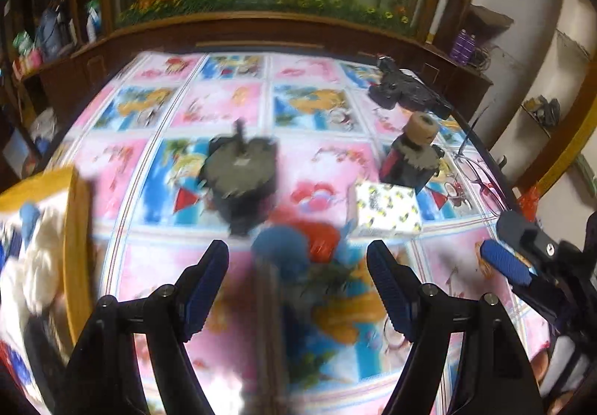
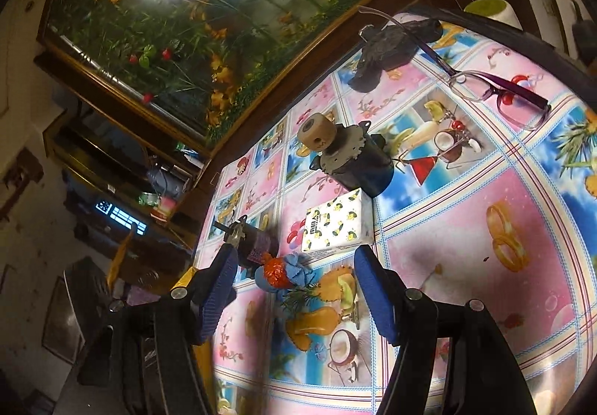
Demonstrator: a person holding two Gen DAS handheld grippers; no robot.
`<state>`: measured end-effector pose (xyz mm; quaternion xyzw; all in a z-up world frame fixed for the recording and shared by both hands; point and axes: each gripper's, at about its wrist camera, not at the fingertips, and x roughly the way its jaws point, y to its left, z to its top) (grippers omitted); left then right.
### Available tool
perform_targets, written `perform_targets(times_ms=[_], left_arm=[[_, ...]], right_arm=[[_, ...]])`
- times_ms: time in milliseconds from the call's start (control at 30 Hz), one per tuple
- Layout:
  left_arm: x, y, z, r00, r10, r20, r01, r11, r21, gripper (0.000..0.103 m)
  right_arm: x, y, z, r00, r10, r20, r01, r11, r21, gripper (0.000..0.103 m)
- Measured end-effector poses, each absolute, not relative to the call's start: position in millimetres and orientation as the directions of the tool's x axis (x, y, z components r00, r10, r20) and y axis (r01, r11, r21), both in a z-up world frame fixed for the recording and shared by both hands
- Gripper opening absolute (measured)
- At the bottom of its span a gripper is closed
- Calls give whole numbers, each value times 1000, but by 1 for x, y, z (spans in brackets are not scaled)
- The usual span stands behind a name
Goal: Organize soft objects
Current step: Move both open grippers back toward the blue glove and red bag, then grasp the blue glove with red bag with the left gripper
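Partly done: yellow box (image 1: 76,228) at the bench's (image 2: 466,228) left edge already holds white and blue soft items. Red-and-blue soft toy (image 2: 285,273) remains on the bench beside the tissue pack (image 2: 337,224). Left tongs (image 1: 298,284) and right tongs (image 2: 294,288) both apart, empty.

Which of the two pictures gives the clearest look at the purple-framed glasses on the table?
The right wrist view: the purple-framed glasses lie sharp and whole. The left wrist view shows them only small and distorted near the right edge.

Both wrist cams look down, close; share tissue pack (image 1: 386,210) (image 2: 337,226).
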<state>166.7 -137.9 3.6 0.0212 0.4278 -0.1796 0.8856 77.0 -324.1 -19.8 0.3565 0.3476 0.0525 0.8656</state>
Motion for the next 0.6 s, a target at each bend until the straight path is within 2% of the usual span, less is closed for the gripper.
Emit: perform_targets(times_ms=[167, 267, 367, 467, 600], left_arm=[[199, -166, -19, 525, -280, -804, 380, 922, -73, 76], [210, -173, -35, 465, -299, -833, 415, 905, -93, 76], [200, -176, -47, 419, -294, -859, 450, 889, -85, 76], [178, -172, -55, 356, -334, -873, 494, 860, -127, 75], [155, -167, -53, 395, -345, -851, 493, 862, -120, 75]], right_arm=[[79, -323, -20, 748, 346, -566, 153, 741, 654, 70], [79, -325, -20, 751, 338, -567, 154, 746, 648, 70], [79, -327, -20, 752, 332, -569, 159, 747, 646, 70], [79, -329, -20, 752, 327, -572, 165, 747, 644, 70], [82, -326, -22, 746, 320, -585, 169, 758, 630, 70]])
